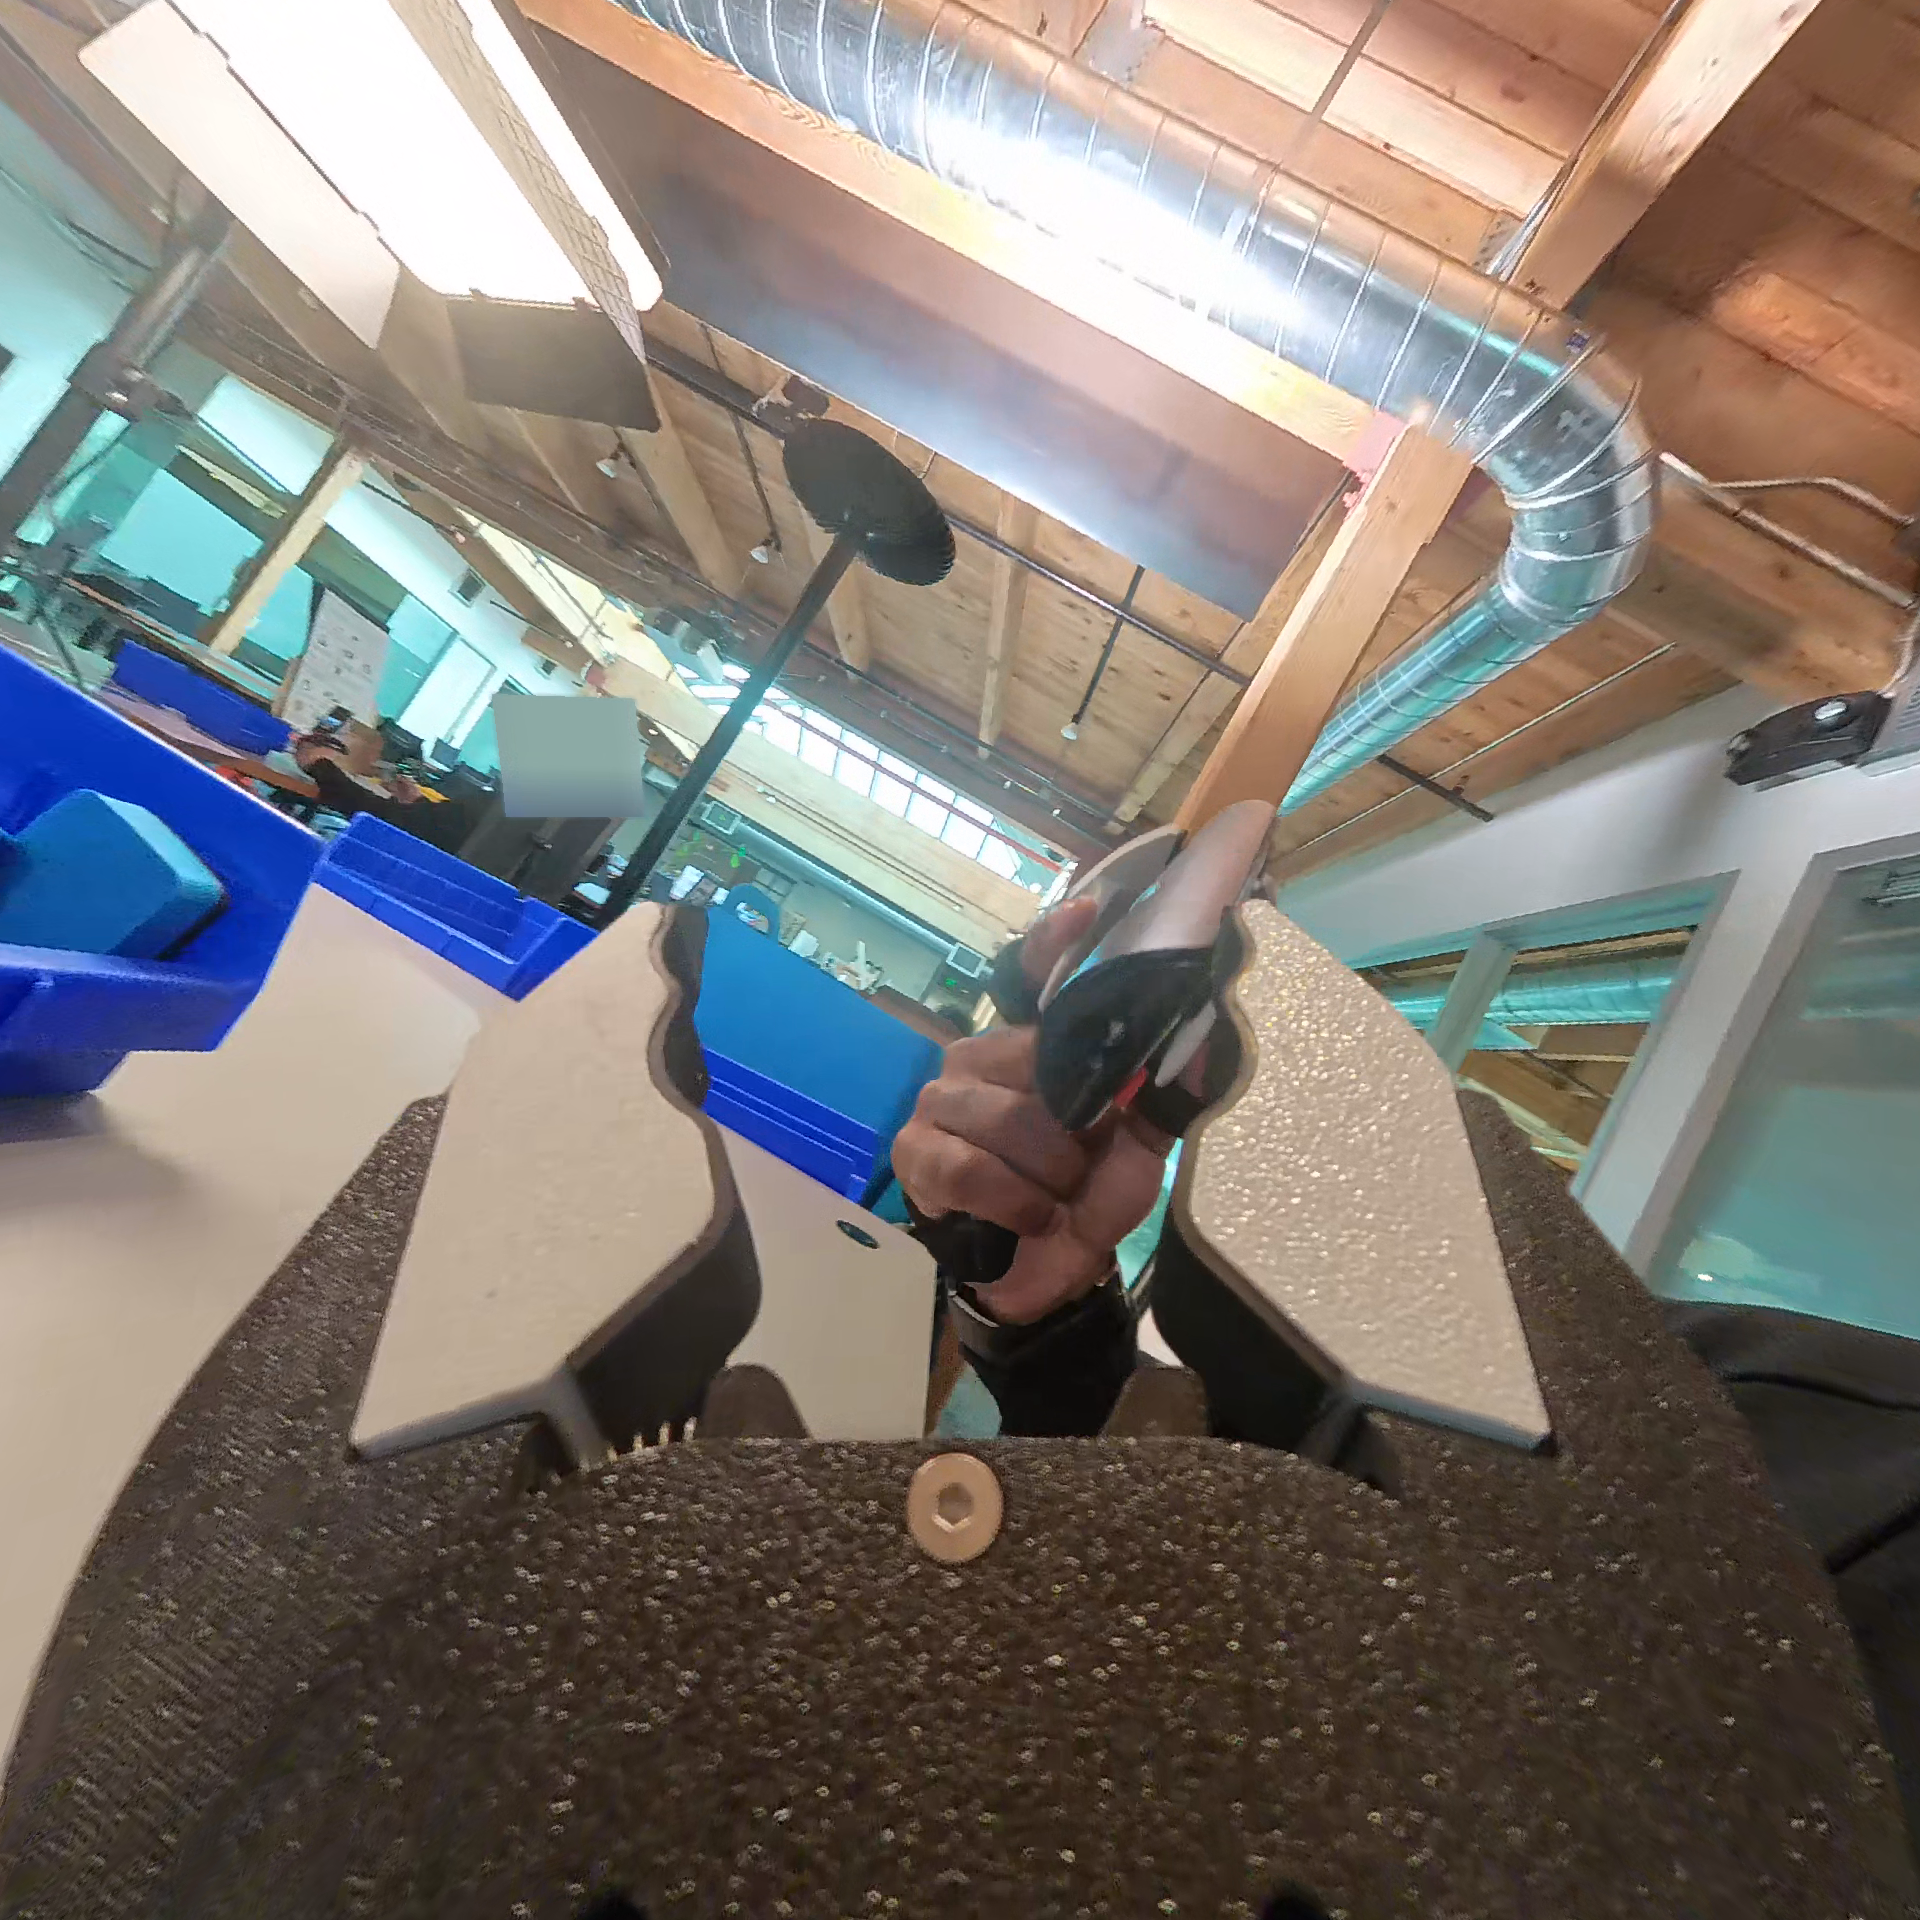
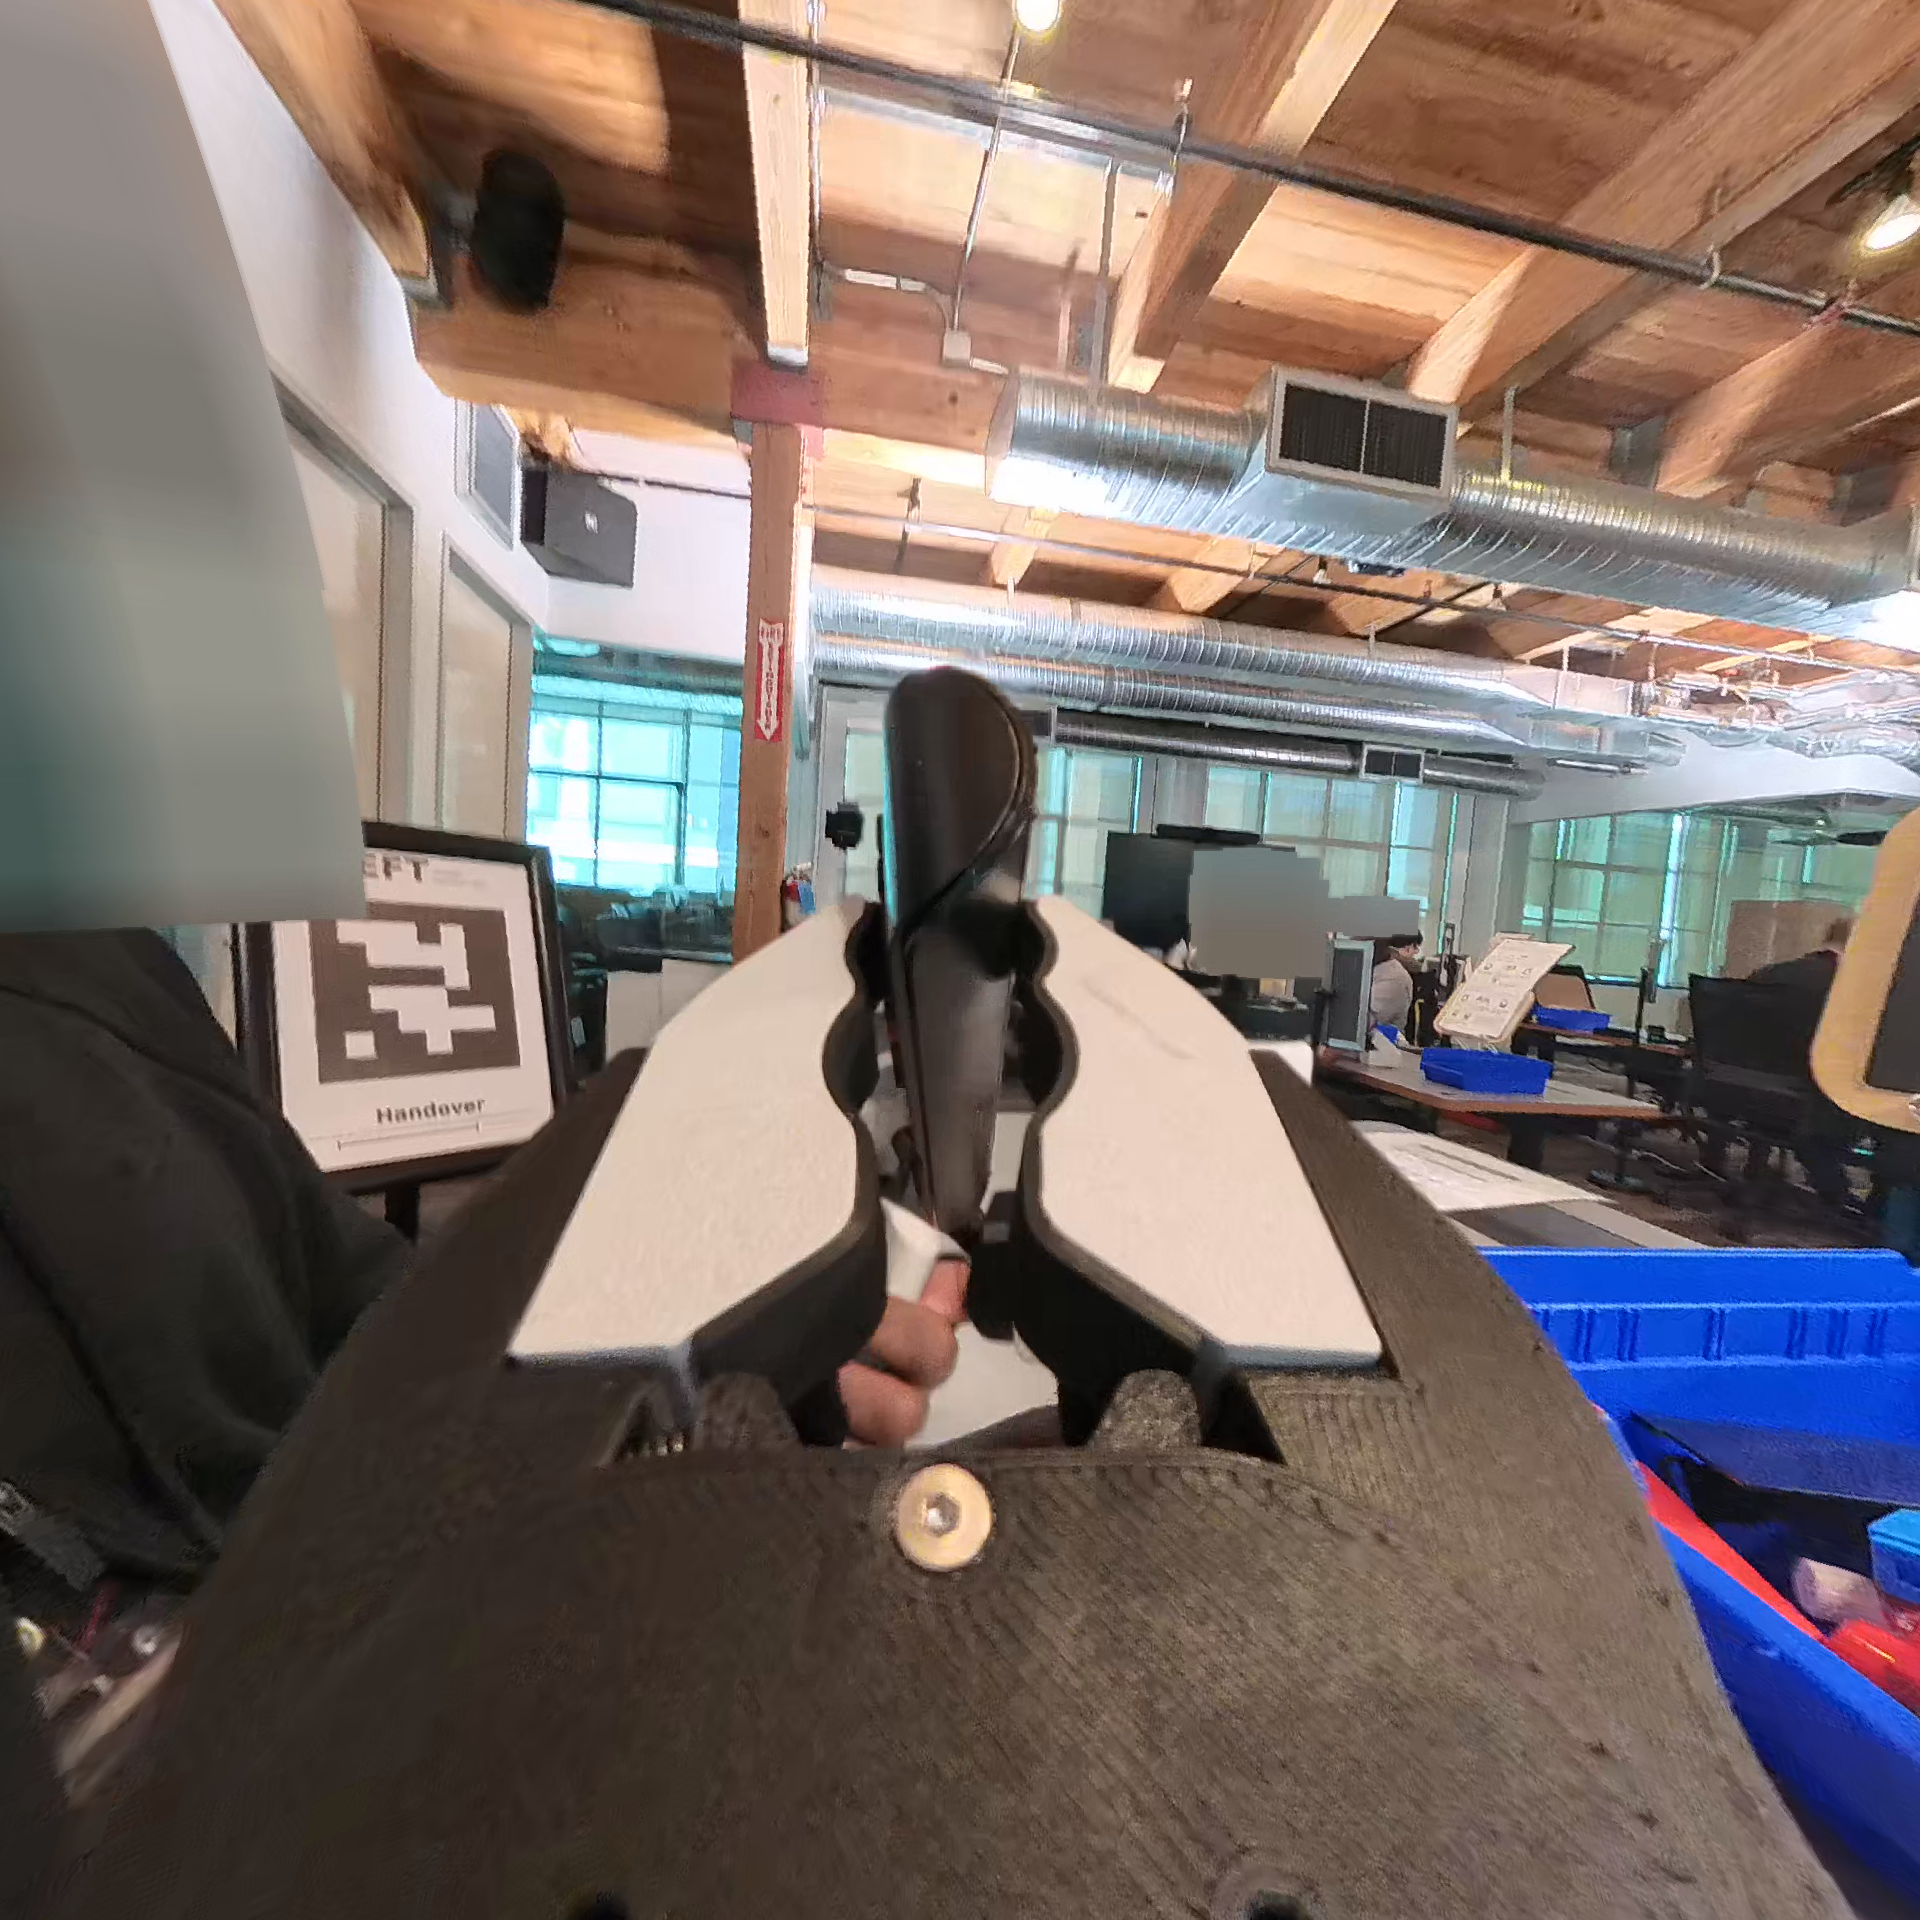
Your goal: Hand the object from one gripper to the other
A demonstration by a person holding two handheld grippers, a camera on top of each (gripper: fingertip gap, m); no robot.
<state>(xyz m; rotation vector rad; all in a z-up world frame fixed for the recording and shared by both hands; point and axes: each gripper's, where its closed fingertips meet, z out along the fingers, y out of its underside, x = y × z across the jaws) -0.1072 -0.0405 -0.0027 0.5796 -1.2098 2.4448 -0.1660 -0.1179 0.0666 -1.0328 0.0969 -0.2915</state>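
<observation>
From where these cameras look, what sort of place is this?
Probably an open-plan workshop or lab office in a converted industrial building: exposed timber ceiling beams, bare silver air ducts, and desks with monitors and blue plastic bins beyond.

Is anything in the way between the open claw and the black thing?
No, nothing visible. The left claw is open, and the black thing, pinched in the right claw, sits right by one of its fingertips.

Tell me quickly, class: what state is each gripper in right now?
Left gripper: open, holding nothing.
Right gripper: shut on the black object, which stands upright between its fingers.
</observation>
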